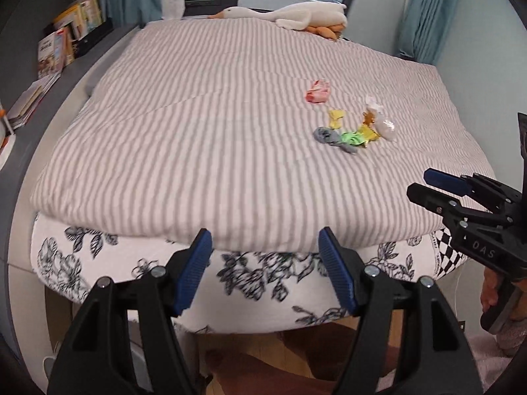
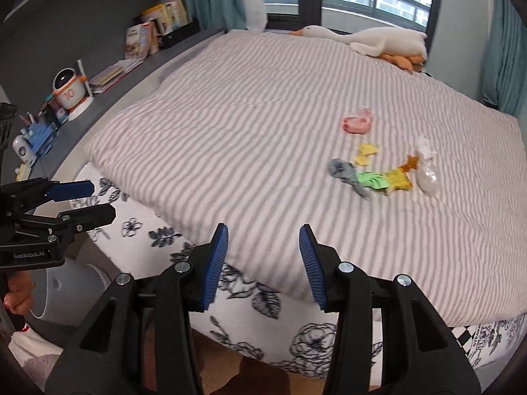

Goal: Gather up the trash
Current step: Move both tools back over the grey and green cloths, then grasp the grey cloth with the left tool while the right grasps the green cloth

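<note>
Several crumpled wrappers lie on the striped bedcover [image 1: 197,115]: a pink one [image 1: 318,91], a yellow one [image 1: 336,118], a grey one [image 1: 329,137], a green one [image 1: 351,139], a gold one [image 1: 369,134] and a clear plastic one [image 1: 383,124]. The right wrist view shows the same pink [image 2: 357,121], grey [image 2: 344,171], green [image 2: 372,179] and clear [image 2: 428,177] pieces. My left gripper [image 1: 265,263] is open and empty at the bed's near edge. My right gripper [image 2: 263,263] is open and empty, also short of the trash; it shows at the right of the left wrist view [image 1: 425,186].
A white plush goose [image 1: 296,14] lies at the bed's far end by the window. A grey shelf [image 2: 108,95] with books and a small toy robot [image 2: 69,90] runs along the left. A white round bin [image 2: 70,291] stands on the floor at the left.
</note>
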`<state>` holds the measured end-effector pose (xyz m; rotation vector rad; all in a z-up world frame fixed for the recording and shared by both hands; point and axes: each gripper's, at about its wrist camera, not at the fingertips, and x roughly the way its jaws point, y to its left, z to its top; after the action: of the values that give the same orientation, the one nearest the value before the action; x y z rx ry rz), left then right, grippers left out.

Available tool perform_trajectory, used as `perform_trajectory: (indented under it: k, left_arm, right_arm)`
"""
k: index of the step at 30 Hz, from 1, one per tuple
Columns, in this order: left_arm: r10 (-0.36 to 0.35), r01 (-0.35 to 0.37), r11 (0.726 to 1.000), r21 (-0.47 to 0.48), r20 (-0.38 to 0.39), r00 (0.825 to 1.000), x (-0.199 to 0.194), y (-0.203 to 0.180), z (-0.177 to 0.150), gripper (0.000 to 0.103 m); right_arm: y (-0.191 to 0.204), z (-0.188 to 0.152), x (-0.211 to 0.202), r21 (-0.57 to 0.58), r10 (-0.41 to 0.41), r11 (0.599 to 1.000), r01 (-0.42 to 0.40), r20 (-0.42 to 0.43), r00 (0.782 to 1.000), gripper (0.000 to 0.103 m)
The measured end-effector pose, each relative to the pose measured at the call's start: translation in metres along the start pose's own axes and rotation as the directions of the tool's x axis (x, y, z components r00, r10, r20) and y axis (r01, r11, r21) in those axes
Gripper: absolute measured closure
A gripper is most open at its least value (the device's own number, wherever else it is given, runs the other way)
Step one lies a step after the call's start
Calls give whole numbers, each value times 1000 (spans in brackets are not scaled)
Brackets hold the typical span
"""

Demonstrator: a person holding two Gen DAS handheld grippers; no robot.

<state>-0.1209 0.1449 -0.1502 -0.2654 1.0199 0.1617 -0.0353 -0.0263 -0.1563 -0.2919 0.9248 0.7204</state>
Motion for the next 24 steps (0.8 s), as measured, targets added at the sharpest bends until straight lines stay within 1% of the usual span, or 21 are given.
perform_trajectory:
  k: [2, 4, 8, 11, 14, 18, 21, 24]
  left_arm:
    - [-19, 19, 999, 30, -14, 1000, 22, -23, 19, 36]
    - [-36, 38, 997, 60, -36, 999, 44, -42, 38, 35]
    - [-69, 78, 988, 130, -72, 995, 89, -72, 70, 36]
    - [-82, 99, 978, 183, -99, 992, 128, -87, 97, 36]
    - [-103, 128, 969, 210, -126, 987, 165, -94, 120, 36]
    - [-127, 166, 960, 227, -178, 976, 223, -97, 146, 36]
    - [-130, 181, 953, 243, -213, 968, 258, -97, 157, 36]
    - [-142, 207, 943, 262, -247, 958, 290, -98, 166, 36]
  right_arm:
    - [-36, 2, 6, 39, -37, 999, 38, -7, 999, 60]
    - [-64, 4, 13, 90, -59, 994, 60, -17, 998, 60]
    - [-110, 12, 35, 183, -101, 978, 104, -24, 995, 60]
    - [-134, 20, 58, 234, -120, 964, 126, -36, 992, 60]
    - [-157, 27, 89, 285, -134, 947, 146, -63, 989, 60]
    - [-179, 39, 130, 336, -127, 930, 152, -93, 987, 60]
    - [-192, 46, 160, 365, -130, 916, 165, -118, 984, 60]
    - [-205, 49, 190, 407, -112, 899, 162, -144, 983, 60]
